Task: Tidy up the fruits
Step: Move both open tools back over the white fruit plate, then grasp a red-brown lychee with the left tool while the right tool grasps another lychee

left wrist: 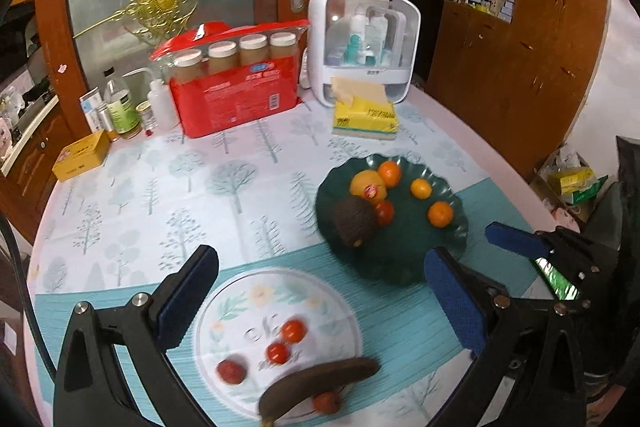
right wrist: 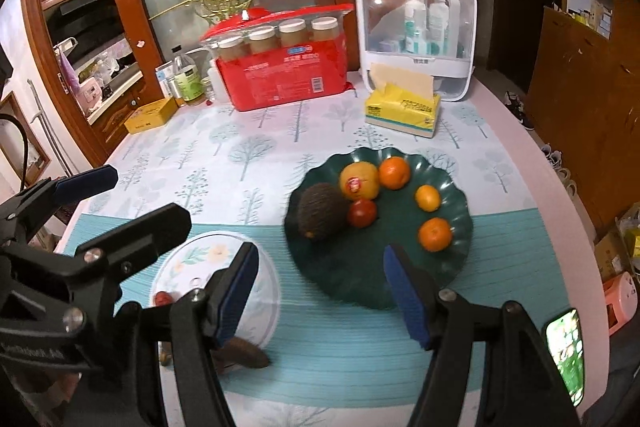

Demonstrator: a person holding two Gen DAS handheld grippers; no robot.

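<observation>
A dark green plate [left wrist: 400,259] [right wrist: 348,279] holds an avocado [left wrist: 354,221] [right wrist: 322,213], a yellow fruit with a sticker [left wrist: 368,185] [right wrist: 359,181], three oranges [left wrist: 440,214] [right wrist: 435,234] and a red tomato [left wrist: 385,211] [right wrist: 362,213]. A white floral plate [left wrist: 240,311] [right wrist: 200,259] holds several small red fruits [left wrist: 294,331] and a brown banana [left wrist: 316,385] [right wrist: 244,351]. My left gripper [left wrist: 324,303] is open above the white plate. My right gripper [right wrist: 320,295] is open over the green plate's near rim.
At the back of the table stand a red package of jars [left wrist: 236,83], a white cosmetics case [left wrist: 364,47], a yellow tissue pack [left wrist: 364,117], bottles [left wrist: 120,107] and a yellow box [left wrist: 82,155]. A phone [right wrist: 566,351] lies at the right edge.
</observation>
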